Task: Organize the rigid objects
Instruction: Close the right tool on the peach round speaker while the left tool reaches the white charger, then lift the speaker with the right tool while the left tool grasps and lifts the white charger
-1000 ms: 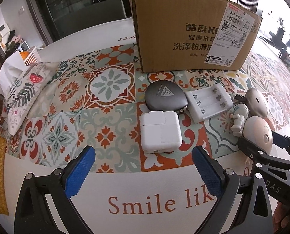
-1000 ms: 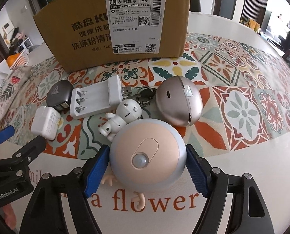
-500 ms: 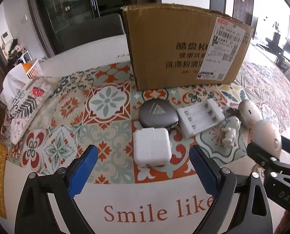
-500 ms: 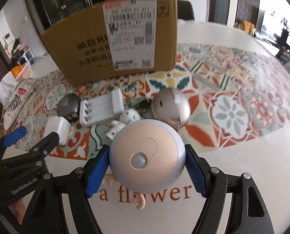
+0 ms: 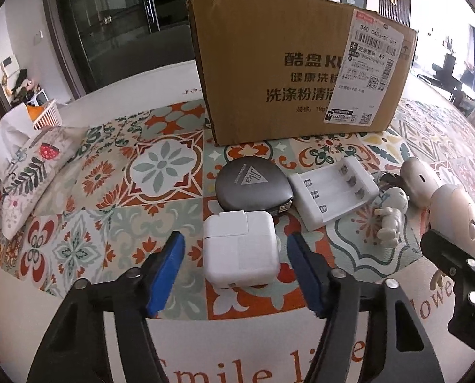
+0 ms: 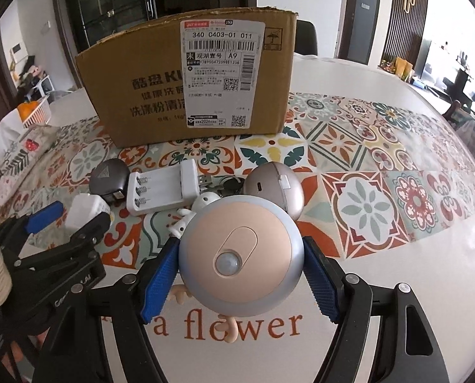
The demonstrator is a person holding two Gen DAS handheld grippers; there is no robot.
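1. we read "340 c403-01 011" and "a9" on the shipping label [image 6: 223, 73] of the cardboard box [image 6: 135, 73].
2. we read "a flower" on the tablecloth [image 6: 381, 287] near its front edge.
3. we read "smile" there too.

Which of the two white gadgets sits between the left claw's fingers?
The square white power adapter, lying between the open left claw; the slotted white battery charger lies farther back.

A colourful tile-patterned cloth [image 5: 160, 172] is covering the white worktop [image 6: 381, 287]; a leaf-printed fabric cushion [image 5: 23, 172] is lying at its far left, beside a white slatted basket [image 5: 47, 116] holding oranges.
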